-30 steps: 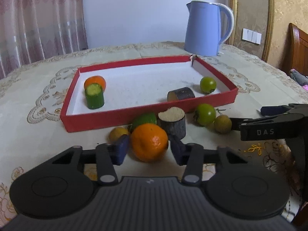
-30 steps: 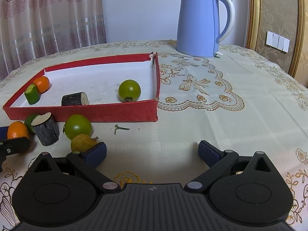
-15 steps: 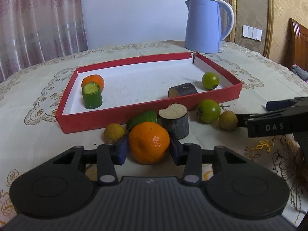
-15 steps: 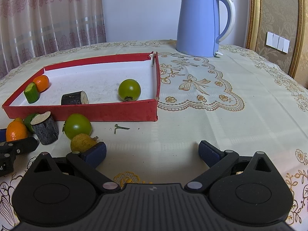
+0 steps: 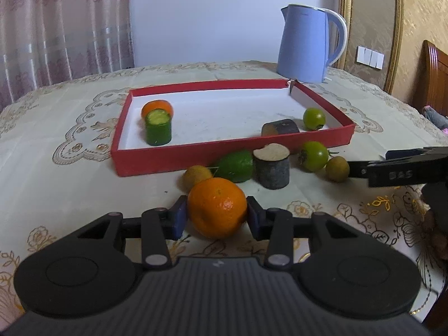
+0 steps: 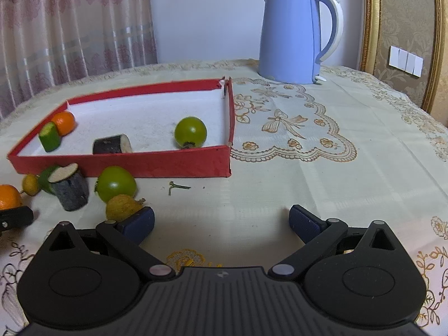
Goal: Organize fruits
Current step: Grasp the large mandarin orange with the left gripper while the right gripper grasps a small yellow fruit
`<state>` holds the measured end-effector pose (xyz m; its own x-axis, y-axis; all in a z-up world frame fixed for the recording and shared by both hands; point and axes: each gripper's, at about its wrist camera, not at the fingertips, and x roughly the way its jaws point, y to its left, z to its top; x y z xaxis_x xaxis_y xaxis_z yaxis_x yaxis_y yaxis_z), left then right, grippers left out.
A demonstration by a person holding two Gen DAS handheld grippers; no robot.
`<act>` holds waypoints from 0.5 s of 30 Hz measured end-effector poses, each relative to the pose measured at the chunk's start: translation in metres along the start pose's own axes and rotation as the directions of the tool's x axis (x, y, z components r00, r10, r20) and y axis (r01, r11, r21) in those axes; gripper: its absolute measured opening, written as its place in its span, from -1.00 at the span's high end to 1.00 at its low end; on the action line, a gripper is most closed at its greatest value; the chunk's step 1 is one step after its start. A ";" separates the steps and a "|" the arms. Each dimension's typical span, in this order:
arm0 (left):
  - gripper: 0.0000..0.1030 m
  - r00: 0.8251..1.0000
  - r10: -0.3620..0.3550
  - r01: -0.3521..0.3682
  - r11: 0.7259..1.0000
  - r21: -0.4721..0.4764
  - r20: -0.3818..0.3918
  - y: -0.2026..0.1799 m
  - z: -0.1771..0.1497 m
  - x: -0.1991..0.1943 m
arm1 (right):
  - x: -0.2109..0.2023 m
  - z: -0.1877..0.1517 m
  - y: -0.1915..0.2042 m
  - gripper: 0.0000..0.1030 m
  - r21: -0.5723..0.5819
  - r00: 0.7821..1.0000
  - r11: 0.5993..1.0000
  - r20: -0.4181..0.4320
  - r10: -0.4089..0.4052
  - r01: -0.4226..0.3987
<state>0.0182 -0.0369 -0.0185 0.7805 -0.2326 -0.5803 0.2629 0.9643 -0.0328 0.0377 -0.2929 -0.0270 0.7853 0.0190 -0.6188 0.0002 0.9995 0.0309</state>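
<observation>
My left gripper [image 5: 215, 216] is shut on an orange tangerine [image 5: 217, 206], held just above the tablecloth in front of the red tray [image 5: 196, 155]. The tray holds another tangerine [image 5: 157, 107], a green cucumber piece [image 5: 157, 129], a dark log piece [image 5: 280, 127] and a green fruit [image 5: 314, 118]. On the cloth before the tray lie a yellow fruit [image 5: 196, 175], a green lime [image 5: 236, 165], a grey log stub [image 5: 272, 167], a green fruit [image 5: 313, 155] and a yellow-brown fruit [image 5: 336, 168]. My right gripper [image 6: 221, 221] is open and empty, its left pad beside that yellow-brown fruit [image 6: 121, 207].
A blue electric kettle [image 6: 294, 35] stands behind the tray's far right corner. A small green stem [image 6: 177, 187] lies on the cloth in front of the tray [image 6: 168, 165]. A wooden chair [image 5: 434, 75] stands at the right, curtains at the left.
My left gripper closed on the tangerine and lifted it back away from the other fruit. The right gripper has stayed still and open.
</observation>
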 end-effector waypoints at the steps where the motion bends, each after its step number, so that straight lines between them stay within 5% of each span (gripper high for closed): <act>1: 0.23 1.000 -0.002 0.002 1.000 -0.005 -0.001 0.002 0.000 -0.001 | -0.003 -0.001 -0.003 -1.00 0.023 1.000 1.000 0.013 0.012 -0.012; 6: 0.23 1.000 -0.007 0.007 1.000 -0.009 0.000 0.007 -0.002 -0.003 | -0.018 -0.009 -0.011 -1.00 0.053 0.997 0.996 0.044 0.069 -0.071; 15: 0.23 1.000 -0.009 0.009 1.000 -0.017 0.001 0.010 -0.003 -0.004 | -0.030 -0.004 0.030 -0.97 -0.143 0.987 0.981 0.078 0.141 -0.129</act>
<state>0.0161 -0.0264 -0.0194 0.7787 -0.2414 -0.5791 0.2603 0.9641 -0.0519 0.0113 -0.2631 -0.0108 0.8236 0.1576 -0.5448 -0.1894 0.9819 -0.0024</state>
